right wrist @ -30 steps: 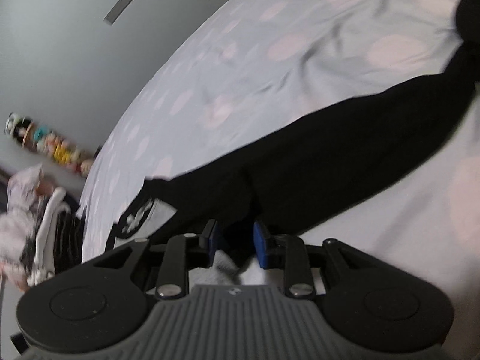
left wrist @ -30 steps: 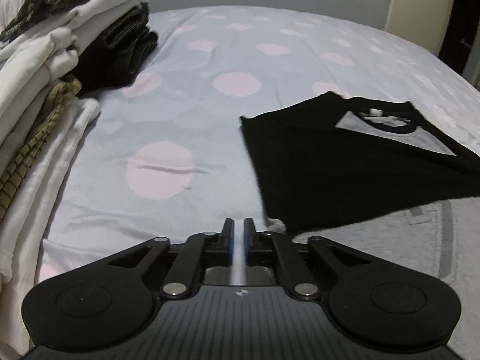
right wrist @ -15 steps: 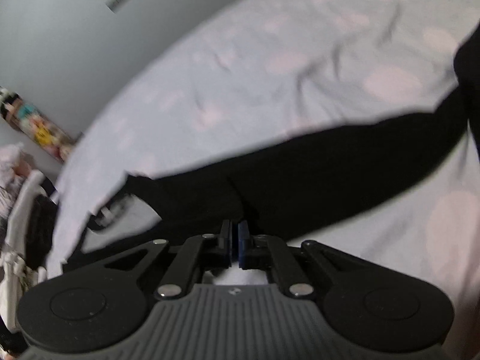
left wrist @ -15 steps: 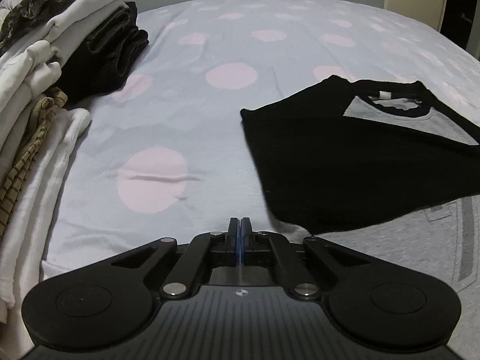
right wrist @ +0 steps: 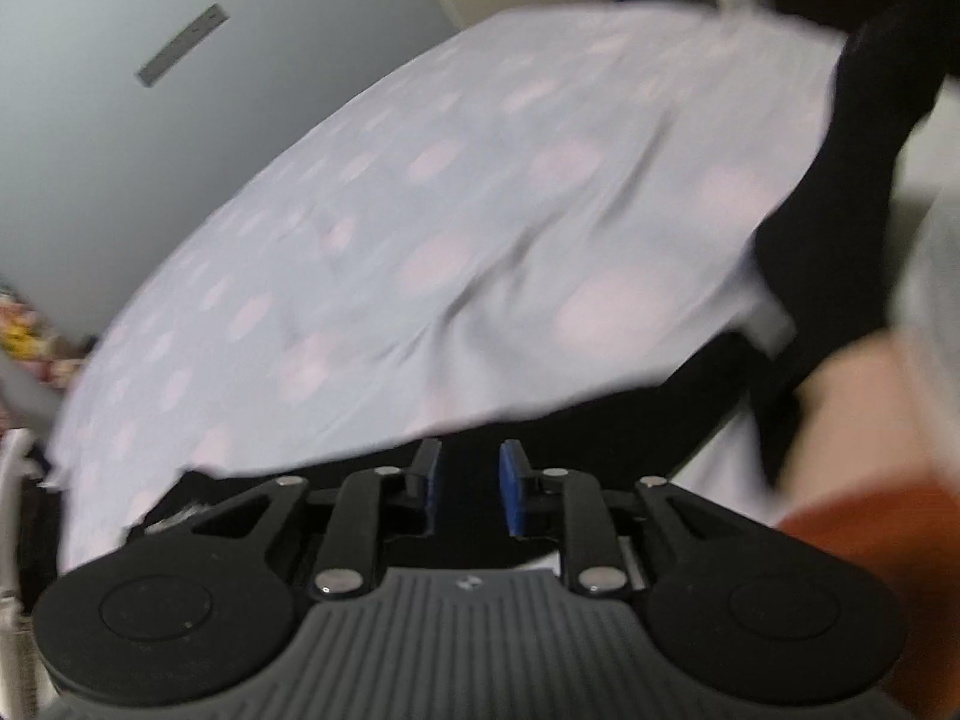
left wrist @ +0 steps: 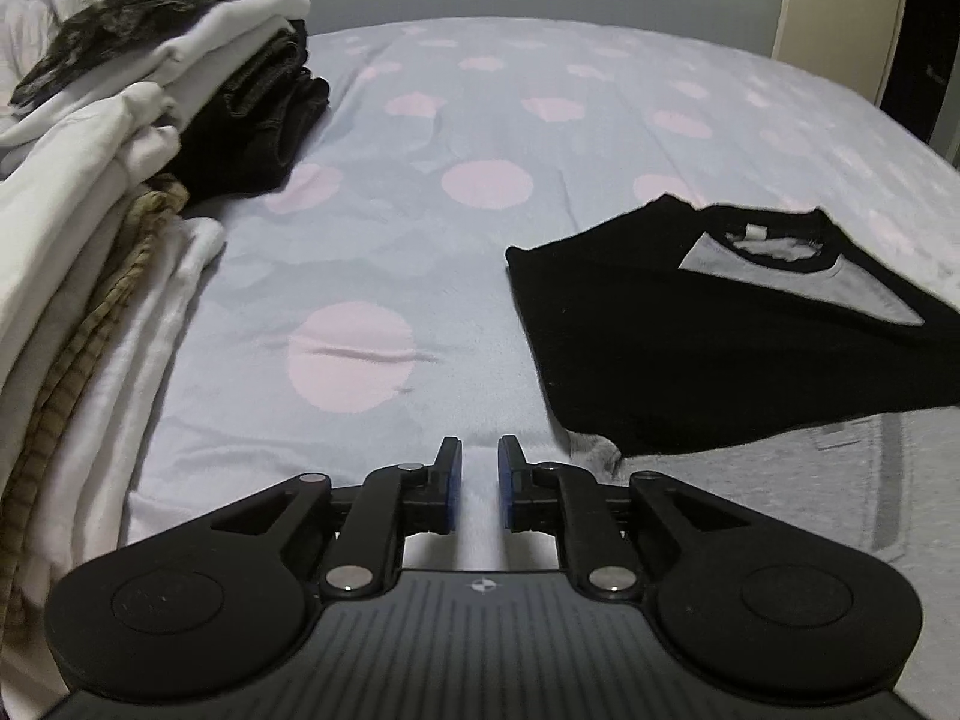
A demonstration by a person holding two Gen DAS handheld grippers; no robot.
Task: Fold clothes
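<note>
A grey shirt with black sleeves and black collar (left wrist: 708, 336) lies flat on the bed, one black sleeve folded across its chest, to the right of my left gripper (left wrist: 480, 468). That gripper is open and empty, just left of the shirt's grey edge (left wrist: 591, 450). In the blurred right wrist view my right gripper (right wrist: 465, 474) is open over black fabric (right wrist: 600, 438); nothing shows between its pads. The black sleeve (right wrist: 840, 180) runs up to the right.
A tall stack of folded white, striped and dark clothes (left wrist: 90, 228) stands at the left. The bed has a pale sheet with pink dots (left wrist: 480, 180). A door (left wrist: 840, 18) is at the far right. A person's arm (right wrist: 858, 432) shows at the right.
Both grippers were shut half a second ago and are now open. The right view has swung and blurred; the sleeve now runs up the right side.
</note>
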